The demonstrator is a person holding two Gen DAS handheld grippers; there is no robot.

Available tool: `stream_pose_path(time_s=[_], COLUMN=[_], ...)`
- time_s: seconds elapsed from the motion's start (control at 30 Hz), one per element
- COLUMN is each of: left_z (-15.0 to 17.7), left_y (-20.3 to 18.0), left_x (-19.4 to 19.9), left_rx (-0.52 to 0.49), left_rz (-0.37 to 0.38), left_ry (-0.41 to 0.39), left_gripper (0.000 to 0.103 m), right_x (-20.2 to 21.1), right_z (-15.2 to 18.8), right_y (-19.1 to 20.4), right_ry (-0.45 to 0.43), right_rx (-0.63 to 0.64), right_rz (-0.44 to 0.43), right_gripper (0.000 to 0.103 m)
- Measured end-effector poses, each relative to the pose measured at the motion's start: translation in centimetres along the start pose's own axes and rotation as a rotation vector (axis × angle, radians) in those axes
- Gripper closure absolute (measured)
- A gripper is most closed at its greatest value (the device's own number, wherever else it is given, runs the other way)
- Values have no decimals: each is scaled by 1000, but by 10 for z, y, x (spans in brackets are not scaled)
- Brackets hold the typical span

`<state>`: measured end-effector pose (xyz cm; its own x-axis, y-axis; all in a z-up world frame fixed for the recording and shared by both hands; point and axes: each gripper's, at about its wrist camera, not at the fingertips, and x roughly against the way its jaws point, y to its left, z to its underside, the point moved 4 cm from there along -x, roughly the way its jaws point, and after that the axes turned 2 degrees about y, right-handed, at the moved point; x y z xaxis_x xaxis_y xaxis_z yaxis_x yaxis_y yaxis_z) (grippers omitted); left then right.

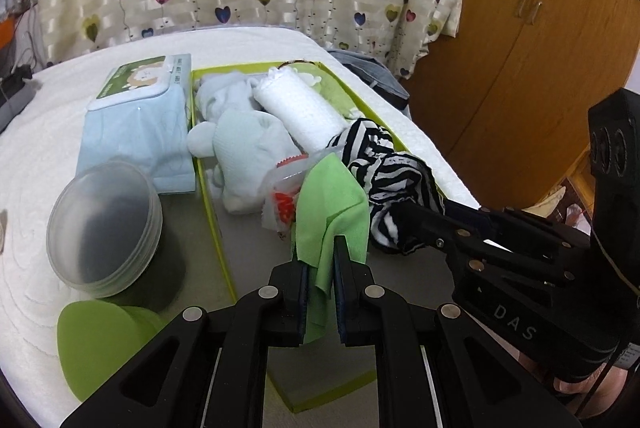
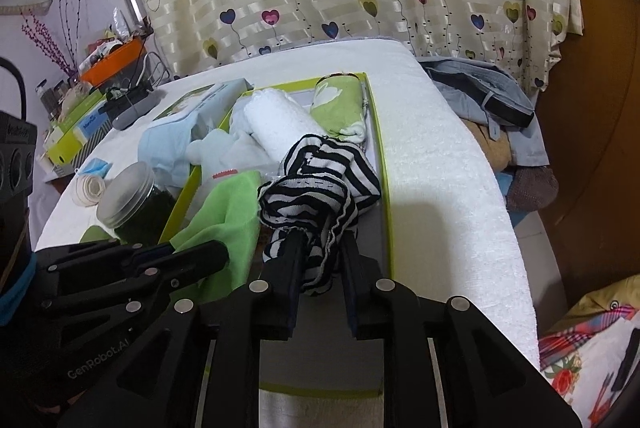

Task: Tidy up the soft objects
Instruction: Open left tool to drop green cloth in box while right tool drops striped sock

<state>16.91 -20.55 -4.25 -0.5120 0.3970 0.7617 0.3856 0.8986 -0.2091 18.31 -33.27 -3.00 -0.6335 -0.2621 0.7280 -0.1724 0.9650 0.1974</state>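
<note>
My left gripper is shut on a bright green cloth and holds it over the near part of a shallow green-edged box. My right gripper is shut on a black-and-white striped cloth, just right of the green cloth. The box holds a rolled white towel, pale blue-white soft pieces, a small red-and-white packet and a rolled green sock at its far end. The right gripper also shows in the left wrist view.
A clear-lidded dark jar, a pale blue wipes pack and green discs lie left of the box on the white-covered table. Grey clothes sit at the far right edge. A cluttered shelf stands left; a wooden wardrobe stands right.
</note>
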Motion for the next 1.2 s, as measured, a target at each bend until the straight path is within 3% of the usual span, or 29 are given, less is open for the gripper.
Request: stream_pose_path(time_s=[0.13, 0.17, 0.73, 1.2], left_z=[2, 3, 11, 24], left_y=[-1, -3, -9, 8], left_x=[6, 9, 65, 102], left_rx=[-3, -6, -19, 2], left_rz=[9, 12, 9, -9], left_ry=[-9, -15, -123, -182], left_gripper=[88, 87, 84, 84], right_x=[12, 16, 62, 82], right_z=[3, 3, 7, 11], right_y=[3, 4, 23, 59], right_ry=[-23, -32, -119, -154], right_rx=[10, 14, 25, 74], right_rz=[7, 9, 29, 16], right_gripper=[58, 57, 57, 57])
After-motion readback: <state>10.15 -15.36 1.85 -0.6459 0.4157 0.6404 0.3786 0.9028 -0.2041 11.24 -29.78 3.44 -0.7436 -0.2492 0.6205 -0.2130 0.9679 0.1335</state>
